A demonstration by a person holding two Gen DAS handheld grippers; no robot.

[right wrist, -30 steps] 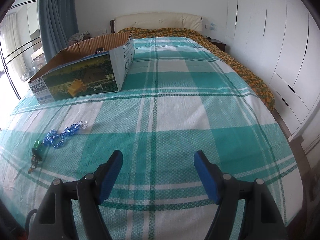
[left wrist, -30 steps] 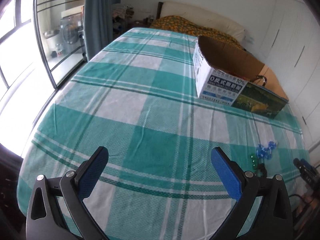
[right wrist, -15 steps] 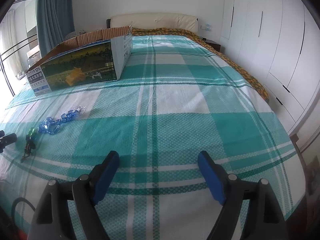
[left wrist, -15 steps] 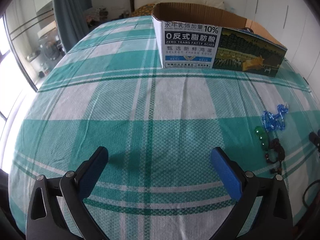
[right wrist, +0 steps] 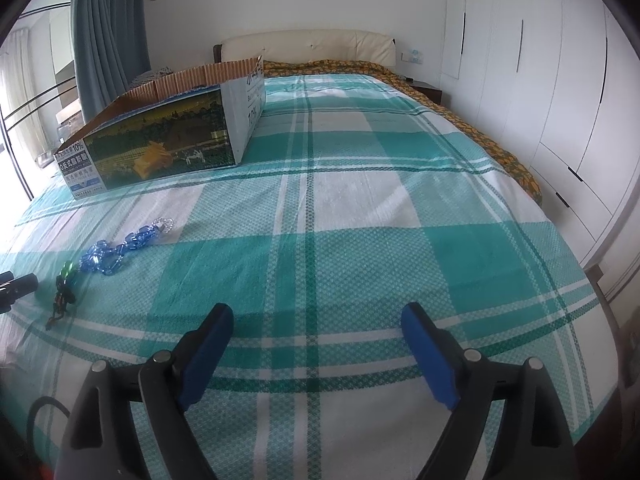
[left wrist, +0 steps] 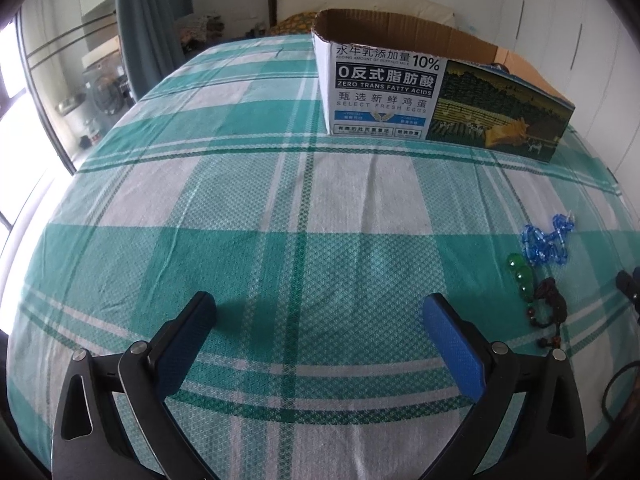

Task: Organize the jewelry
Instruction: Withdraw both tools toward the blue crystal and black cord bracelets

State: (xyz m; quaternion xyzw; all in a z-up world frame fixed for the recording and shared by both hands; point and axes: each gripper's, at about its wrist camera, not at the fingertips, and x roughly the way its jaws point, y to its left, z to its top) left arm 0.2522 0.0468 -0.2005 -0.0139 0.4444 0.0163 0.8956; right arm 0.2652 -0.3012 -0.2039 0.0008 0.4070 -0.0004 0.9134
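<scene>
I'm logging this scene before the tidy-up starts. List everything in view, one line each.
Open printed cardboard box: one, white, blue and dark green outside, brown inside; on the bed, far side.
Blue faceted bead bracelet: one, blue with a clear end; on the sheet in front of the box.
Green bead pendant on dark cord: one, green and dark brown; just nearer than the bracelet.
Teal and white plaid bedsheet: one; covers the bed.
Orange patterned blanket: one; along the bed's right edge and head.
White wardrobe doors: several; right wall.
Blue-grey curtain: one; left.
Left gripper: one, black with blue pads; open.
Right gripper: one, same; open.
</scene>
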